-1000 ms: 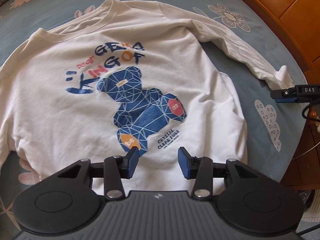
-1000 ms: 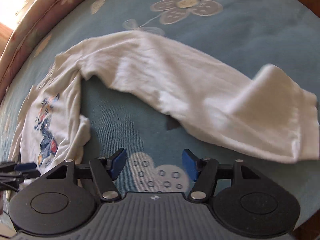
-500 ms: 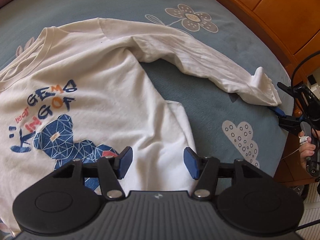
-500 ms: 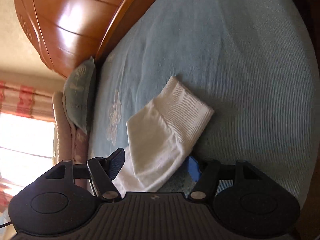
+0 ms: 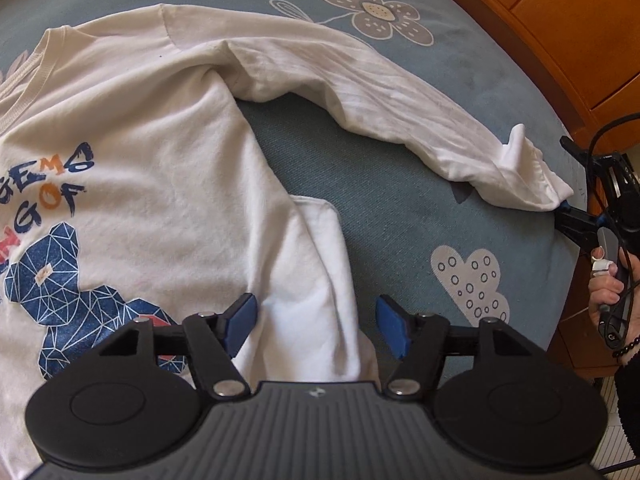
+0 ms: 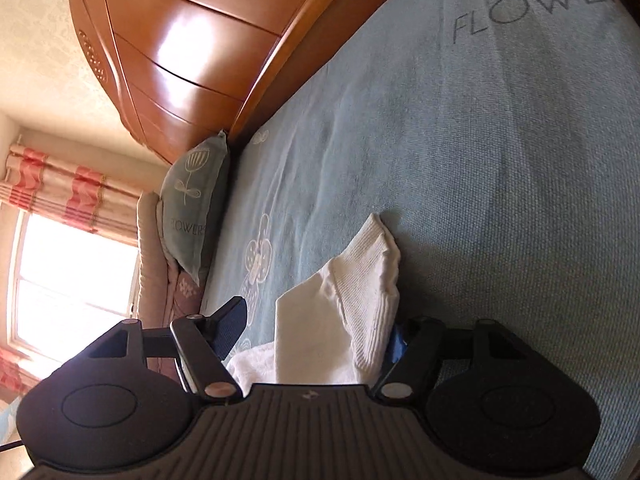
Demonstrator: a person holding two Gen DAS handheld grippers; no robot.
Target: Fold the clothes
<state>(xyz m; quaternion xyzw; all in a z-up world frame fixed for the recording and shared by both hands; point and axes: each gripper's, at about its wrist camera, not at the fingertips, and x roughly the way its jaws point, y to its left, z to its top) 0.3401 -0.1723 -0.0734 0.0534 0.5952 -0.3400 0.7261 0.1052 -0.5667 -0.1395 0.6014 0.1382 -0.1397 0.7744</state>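
Observation:
A white long-sleeved shirt [image 5: 140, 152] with a blue bear print lies face up on the blue bed cover [image 5: 380, 200]. One sleeve [image 5: 380, 92] stretches out to the right and ends in a ribbed cuff [image 5: 520, 176]. My left gripper [image 5: 316, 320] hangs over the shirt's doubled-over side edge. Its jaws are opening, and the fabric lies under them unpinched. My right gripper [image 5: 570, 180], turned on its side, is at the cuff [image 6: 360, 292]. In its own view the right gripper [image 6: 314, 330] is open. The cuff sits between its jaws, against one pad and clear of the other.
A wooden headboard [image 6: 180, 60] and a pillow [image 6: 196, 200] stand at the far end of the bed. Wooden drawers [image 5: 560, 20] run along the right side, past the bed's edge. A person's hand [image 5: 608, 288] holds the right gripper there.
My left gripper has slid right, from over the bear print to the shirt's side edge, and its jaws have widened. My right gripper has rolled onto its side and closed in on the cuff.

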